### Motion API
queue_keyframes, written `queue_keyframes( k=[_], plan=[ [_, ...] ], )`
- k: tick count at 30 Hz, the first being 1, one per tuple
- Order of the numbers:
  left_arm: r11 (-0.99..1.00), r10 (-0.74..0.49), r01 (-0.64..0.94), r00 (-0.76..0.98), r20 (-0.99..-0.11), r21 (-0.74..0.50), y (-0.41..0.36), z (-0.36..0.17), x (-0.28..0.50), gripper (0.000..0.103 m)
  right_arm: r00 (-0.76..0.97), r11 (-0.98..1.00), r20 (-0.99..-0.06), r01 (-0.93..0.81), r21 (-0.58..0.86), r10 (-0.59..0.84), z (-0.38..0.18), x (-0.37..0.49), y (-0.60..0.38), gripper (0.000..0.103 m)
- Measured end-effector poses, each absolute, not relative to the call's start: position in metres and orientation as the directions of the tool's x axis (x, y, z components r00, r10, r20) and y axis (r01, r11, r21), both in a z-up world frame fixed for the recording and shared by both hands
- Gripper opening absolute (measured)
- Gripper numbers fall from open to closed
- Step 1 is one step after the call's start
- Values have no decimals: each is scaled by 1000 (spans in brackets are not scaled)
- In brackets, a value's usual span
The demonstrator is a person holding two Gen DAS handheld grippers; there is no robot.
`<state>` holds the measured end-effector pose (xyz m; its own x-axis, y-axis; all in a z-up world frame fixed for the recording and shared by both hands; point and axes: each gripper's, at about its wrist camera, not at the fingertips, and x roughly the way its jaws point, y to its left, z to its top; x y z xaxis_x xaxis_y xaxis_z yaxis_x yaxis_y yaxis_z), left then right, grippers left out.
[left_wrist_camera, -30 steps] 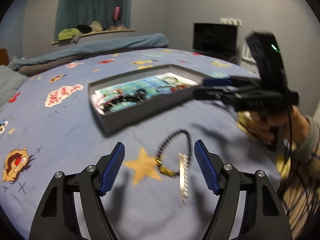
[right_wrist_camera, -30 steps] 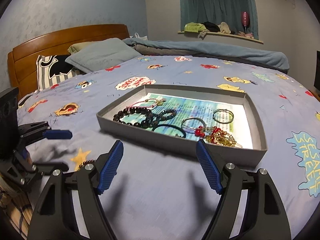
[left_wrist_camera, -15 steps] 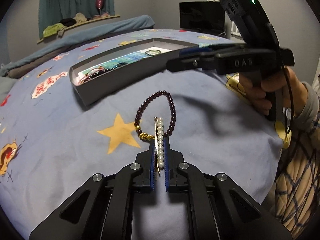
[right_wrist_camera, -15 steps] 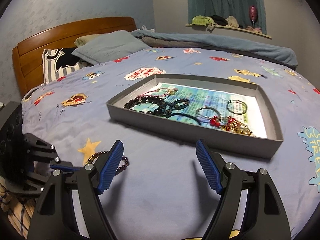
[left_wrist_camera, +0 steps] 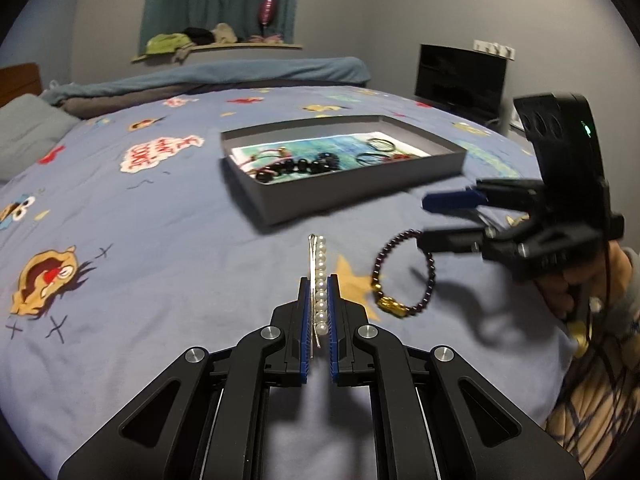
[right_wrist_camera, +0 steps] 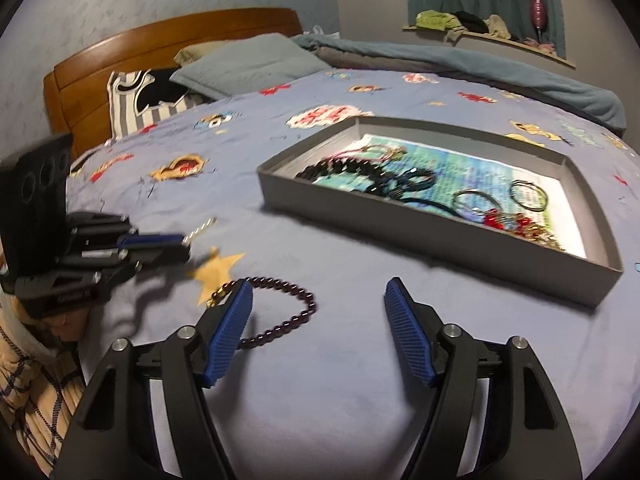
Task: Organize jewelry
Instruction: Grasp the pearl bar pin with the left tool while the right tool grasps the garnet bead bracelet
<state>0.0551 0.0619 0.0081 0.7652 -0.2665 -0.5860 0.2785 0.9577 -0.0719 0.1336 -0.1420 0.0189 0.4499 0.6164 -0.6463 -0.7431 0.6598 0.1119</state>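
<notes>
My left gripper [left_wrist_camera: 319, 280] is shut on a pearl hair pin [left_wrist_camera: 320, 276] and holds it above the blue bedspread; the pin sticks out past the fingertips toward the grey tray [left_wrist_camera: 360, 192]. A dark red bead bracelet [left_wrist_camera: 404, 276] with a gold charm lies on the bedspread to its right. My right gripper [right_wrist_camera: 318, 300] is open and hovers low over that bracelet [right_wrist_camera: 280, 312], its left finger over the charm end. The tray [right_wrist_camera: 420, 224] holds several bracelets, rings and hair ties. The left gripper also shows in the right wrist view [right_wrist_camera: 176, 242].
The bedspread [left_wrist_camera: 140, 240] is printed with cartoon patches and a yellow star [right_wrist_camera: 218, 270]. Pillows and a wooden headboard [right_wrist_camera: 160, 48] lie beyond the tray. A rolled blue blanket [left_wrist_camera: 208, 76] lies at the far side. A dark screen [left_wrist_camera: 460, 76] stands off the bed.
My left gripper closed on the pearl pin and lifted it off the bedspread toward the tray. My right gripper came down over the bead bracelet, still open.
</notes>
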Motion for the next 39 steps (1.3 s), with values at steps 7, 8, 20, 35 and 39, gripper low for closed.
queue_keyframes(
  k=[7, 8, 20, 35, 39],
  plan=[
    [971, -233, 221, 788, -571, -92, 73, 13, 59, 8, 433, 650, -677, -755, 89, 595, 11, 130, -129, 40],
    [972, -231, 216, 789, -570, -94, 74, 14, 62, 8, 431, 647, -678, -757, 87, 595, 10, 130, -128, 35],
    [973, -233, 199, 812, -535, -120, 66, 27, 74, 8, 436, 624, -612, -772, 122, 660, 24, 127, -139, 3],
    [980, -198, 165, 822, -534, -110, 66, 29, 80, 8, 433, 626, -618, -769, 128, 657, 29, 126, -143, 18],
    [981, -195, 162, 822, -535, -109, 69, 29, 77, 8, 419, 629, -635, -765, 139, 650, 24, 130, -140, 30]
  ],
)
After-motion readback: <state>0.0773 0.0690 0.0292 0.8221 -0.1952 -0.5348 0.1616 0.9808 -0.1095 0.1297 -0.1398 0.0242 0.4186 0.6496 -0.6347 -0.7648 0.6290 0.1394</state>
